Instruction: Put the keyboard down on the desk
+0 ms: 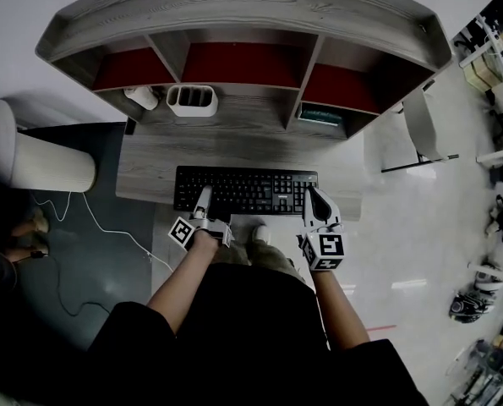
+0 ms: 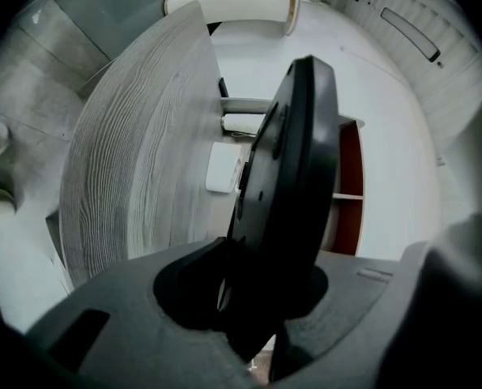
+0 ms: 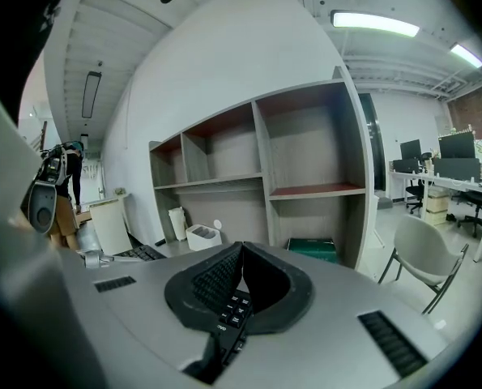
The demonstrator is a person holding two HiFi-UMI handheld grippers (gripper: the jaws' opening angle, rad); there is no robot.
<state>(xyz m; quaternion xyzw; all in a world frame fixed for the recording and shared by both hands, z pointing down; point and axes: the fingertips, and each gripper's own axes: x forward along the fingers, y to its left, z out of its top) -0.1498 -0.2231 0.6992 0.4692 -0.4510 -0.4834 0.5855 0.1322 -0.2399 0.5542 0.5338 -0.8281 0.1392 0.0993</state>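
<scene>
I grip the keyboard, long axis nine-to-three, at its six o'clock edge: left gripper and right gripper both clamped on it; desk lies beneath

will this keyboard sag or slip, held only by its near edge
Probably stiff: the keyboard runs straight between the left gripper and right gripper, no visible sag. Likely light for its size, being a thin plastic slab. The smooth black casing, pinched only at its near edge, might pivot or slip if one grip loosens.
</scene>
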